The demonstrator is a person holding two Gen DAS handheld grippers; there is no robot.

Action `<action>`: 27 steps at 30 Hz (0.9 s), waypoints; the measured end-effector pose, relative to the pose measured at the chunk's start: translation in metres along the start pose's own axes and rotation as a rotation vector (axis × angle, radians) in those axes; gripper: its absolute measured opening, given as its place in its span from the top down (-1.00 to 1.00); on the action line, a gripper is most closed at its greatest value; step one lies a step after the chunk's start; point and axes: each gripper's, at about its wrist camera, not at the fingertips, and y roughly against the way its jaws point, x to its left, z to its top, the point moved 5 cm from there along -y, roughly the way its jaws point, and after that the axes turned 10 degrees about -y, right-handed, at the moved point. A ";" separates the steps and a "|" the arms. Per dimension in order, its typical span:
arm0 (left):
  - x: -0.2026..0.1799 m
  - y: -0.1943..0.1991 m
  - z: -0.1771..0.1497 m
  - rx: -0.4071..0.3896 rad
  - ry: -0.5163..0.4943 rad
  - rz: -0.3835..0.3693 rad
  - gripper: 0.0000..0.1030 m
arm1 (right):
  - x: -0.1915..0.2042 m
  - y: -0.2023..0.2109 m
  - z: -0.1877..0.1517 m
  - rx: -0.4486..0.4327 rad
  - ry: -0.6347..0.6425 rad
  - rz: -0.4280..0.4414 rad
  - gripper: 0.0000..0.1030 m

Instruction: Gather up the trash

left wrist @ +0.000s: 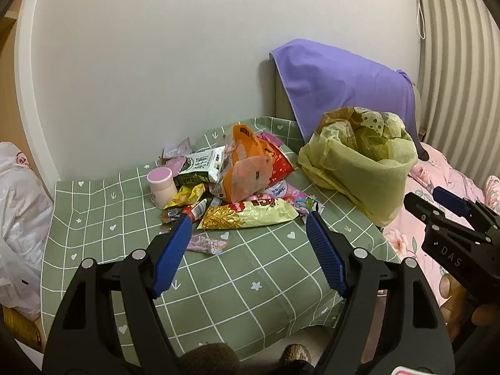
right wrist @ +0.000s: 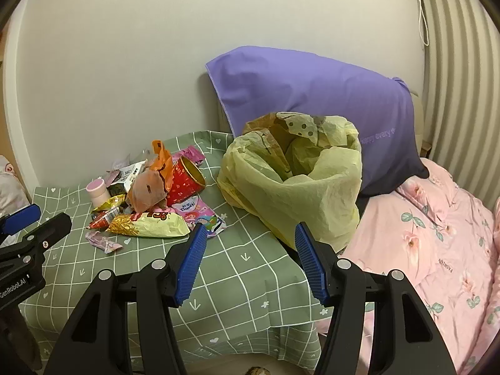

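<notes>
With both the left gripper point(left wrist: 250, 247) and right gripper point(right wrist: 250, 259) open and empty, the wrappers point(left wrist: 231, 181) lie piled on the desk point(left wrist: 265, 281) ahead of the left gripper, the bag point(right wrist: 293, 181) ahead of the right, and a careless grasp risks scattering loose wrappers.

Pale wall point(right wrist: 125, 62), pink floral bed point(right wrist: 437, 234)

The left gripper point(left wrist: 248, 223) is held level with its jaws spread wide, nothing between them. The right gripper point(right wrist: 250, 232) is held alongside it, jaws likewise spread and empty.
</notes>
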 end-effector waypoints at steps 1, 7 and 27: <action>-0.001 0.000 0.001 -0.004 -0.002 0.001 -0.39 | 0.000 0.001 0.000 -0.002 -0.002 0.003 -0.08; -0.004 0.001 0.003 -0.012 -0.007 -0.003 -0.39 | -0.003 0.015 0.002 -0.037 -0.009 0.008 -0.08; -0.009 0.004 0.001 -0.019 -0.008 -0.016 -0.39 | -0.011 0.019 -0.001 -0.031 -0.020 -0.003 -0.08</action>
